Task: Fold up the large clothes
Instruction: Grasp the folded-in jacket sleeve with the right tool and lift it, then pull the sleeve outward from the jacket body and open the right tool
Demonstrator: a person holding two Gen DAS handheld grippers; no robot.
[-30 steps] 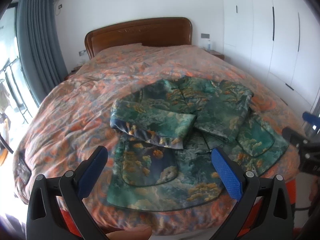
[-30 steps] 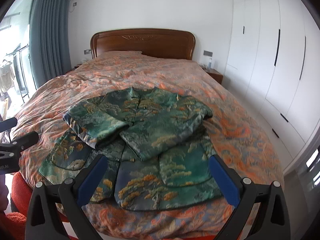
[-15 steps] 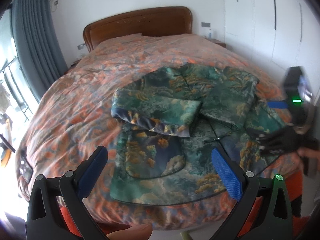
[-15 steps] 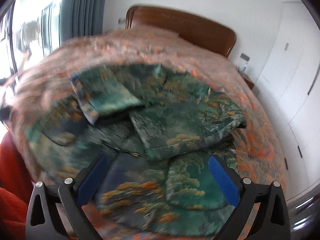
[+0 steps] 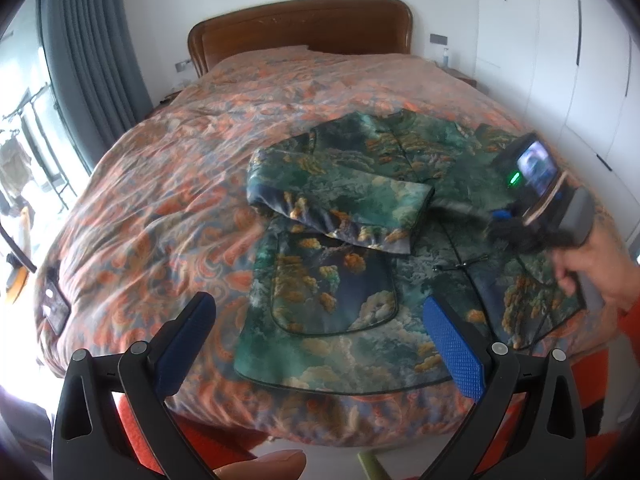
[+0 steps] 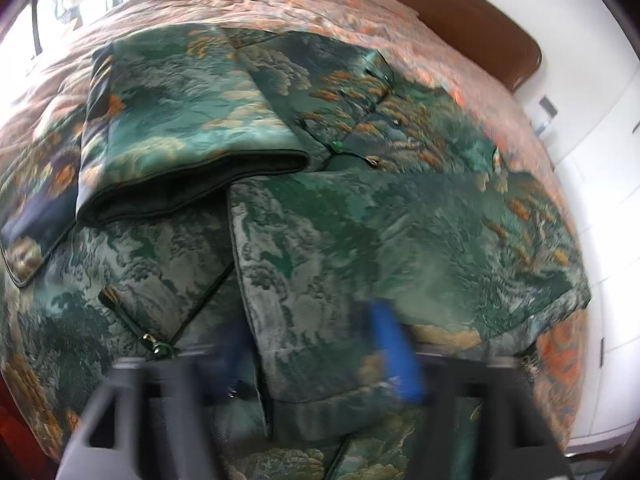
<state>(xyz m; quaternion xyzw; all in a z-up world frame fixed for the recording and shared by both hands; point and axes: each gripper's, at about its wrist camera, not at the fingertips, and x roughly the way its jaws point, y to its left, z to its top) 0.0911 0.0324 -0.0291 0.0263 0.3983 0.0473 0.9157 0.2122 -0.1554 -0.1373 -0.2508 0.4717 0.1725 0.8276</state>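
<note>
A large green patterned jacket (image 5: 360, 280) lies flat at the foot of the bed, both sleeves folded across its front. My left gripper (image 5: 320, 344) is open and empty, held off the bed's foot edge just short of the jacket's hem. My right gripper (image 6: 316, 356) is low over the jacket, its blurred jaws set either side of the cuff end of the right folded sleeve (image 6: 380, 248); whether they have closed on it is unclear. In the left wrist view the right gripper (image 5: 500, 216) reaches over the jacket's right half. The left folded sleeve (image 6: 180, 128) lies beside it.
The jacket lies on an orange patterned bedspread (image 5: 180, 184). A wooden headboard (image 5: 300, 28) is at the far end. White wardrobes (image 5: 560, 60) run along the right, a grey curtain (image 5: 92, 40) and window on the left. A dark phone-like object (image 5: 54, 308) lies at the bed's left edge.
My right gripper has swung from the foot of the bed down onto the jacket's right folded sleeve, and its jaws have narrowed. My left gripper has moved slightly closer to the hem.
</note>
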